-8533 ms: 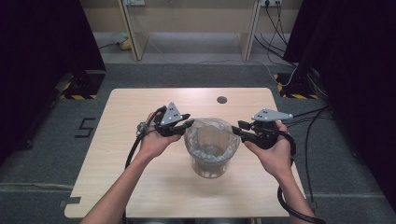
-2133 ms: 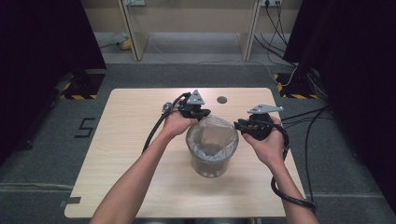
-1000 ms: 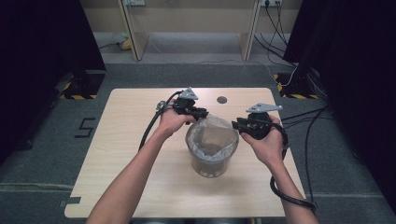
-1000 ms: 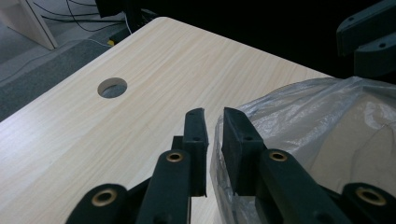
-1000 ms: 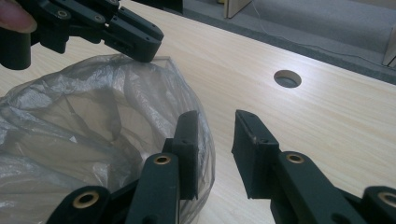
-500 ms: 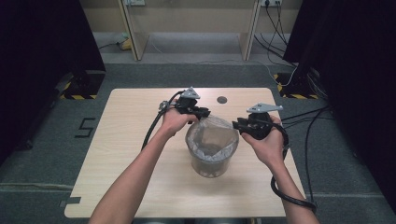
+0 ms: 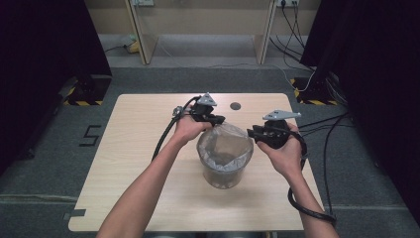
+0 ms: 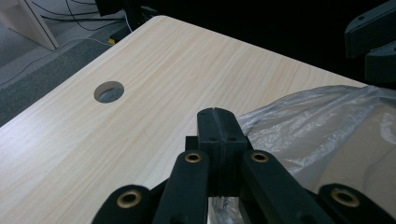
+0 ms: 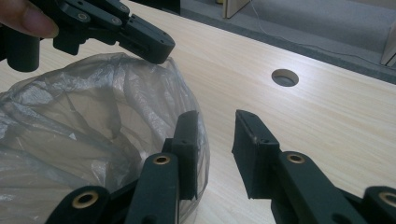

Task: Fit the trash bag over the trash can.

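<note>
A small grey bin (image 7: 224,174) lined with a clear plastic bag (image 7: 226,145) stands at the middle of the wooden table (image 7: 129,148). My left gripper (image 7: 216,119) sits at the bag's far rim. Its jaws are shut (image 8: 217,128), and the film (image 8: 327,135) rises to their tip, so they look pinched on the rim. The right gripper view shows that left gripper (image 9: 154,49) touching the bag (image 9: 93,116) at its raised edge. My right gripper (image 7: 251,133) is at the bag's right rim, open (image 9: 215,140), with one jaw against the film and bare table behind the gap.
A round cable hole (image 7: 235,105) lies in the table just beyond the bin. The same hole (image 8: 109,91) lies left of my left jaws and the hole (image 9: 285,77) beyond my right jaws. Black cables trail from both hands, one looping off the table's right edge (image 7: 307,208).
Since the oldest frame the left gripper has gone from the bag's left side to its far rim. Over the last second both hands have barely moved.
</note>
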The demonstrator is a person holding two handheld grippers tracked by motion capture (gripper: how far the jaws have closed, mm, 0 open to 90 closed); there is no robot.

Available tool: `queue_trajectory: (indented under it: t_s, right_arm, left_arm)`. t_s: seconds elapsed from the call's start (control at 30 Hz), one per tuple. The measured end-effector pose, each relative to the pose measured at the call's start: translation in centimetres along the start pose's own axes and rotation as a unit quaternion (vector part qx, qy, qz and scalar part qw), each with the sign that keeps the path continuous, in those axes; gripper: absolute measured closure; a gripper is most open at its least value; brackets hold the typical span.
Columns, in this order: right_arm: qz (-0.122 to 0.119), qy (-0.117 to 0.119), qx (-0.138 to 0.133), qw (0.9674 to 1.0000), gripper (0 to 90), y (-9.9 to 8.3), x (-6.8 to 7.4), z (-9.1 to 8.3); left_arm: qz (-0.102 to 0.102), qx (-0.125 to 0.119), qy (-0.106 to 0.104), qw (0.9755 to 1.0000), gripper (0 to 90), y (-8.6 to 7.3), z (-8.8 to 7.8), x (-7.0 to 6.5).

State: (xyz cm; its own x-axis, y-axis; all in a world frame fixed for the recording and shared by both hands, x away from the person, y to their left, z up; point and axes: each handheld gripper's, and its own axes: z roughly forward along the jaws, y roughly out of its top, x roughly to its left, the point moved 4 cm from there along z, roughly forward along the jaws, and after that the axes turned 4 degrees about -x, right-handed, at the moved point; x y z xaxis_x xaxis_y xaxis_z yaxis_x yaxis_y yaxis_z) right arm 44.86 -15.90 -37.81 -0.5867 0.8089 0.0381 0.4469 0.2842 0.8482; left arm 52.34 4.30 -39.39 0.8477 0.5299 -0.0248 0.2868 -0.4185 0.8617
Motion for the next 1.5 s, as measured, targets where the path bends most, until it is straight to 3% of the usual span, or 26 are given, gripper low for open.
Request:
queue_trajectory:
  t_s: [0.57, 0.73, 0.8, 1.17, 1.5]
  right_arm:
    - [0.005, 0.011, 0.012, 0.9999, 68.4, -0.1, 0.3, 0.8]
    - [0.013, 0.016, 0.025, 0.9995, 75.9, -0.5, 0.2, 1.3]
    - [0.019, 0.024, 0.026, 0.9992, 82.8, -0.6, 0.1, 1.3]
    - [0.047, 0.035, 0.009, 0.9983, 89.6, -0.6, -0.2, 0.8]
    - [0.037, 0.017, 0.026, 0.9988, 90.0, -1.5, -0.8, 1.3]
  left_arm:
    - [0.033, -0.008, 0.003, 0.9994, 90.0, 0.6, 0.9, -0.7]
    - [0.042, -0.007, 0.002, 0.9991, 90.0, 0.8, 1.0, -1.0]
    - [0.047, -0.007, 0.0, 0.9989, 90.0, 0.9, 1.1, -1.1]
    - [0.05, -0.01, -0.002, 0.9987, 90.0, 1.0, 1.3, -1.2]
    - [0.042, -0.002, -0.002, 0.9991, 90.0, 0.7, 1.6, -1.0]
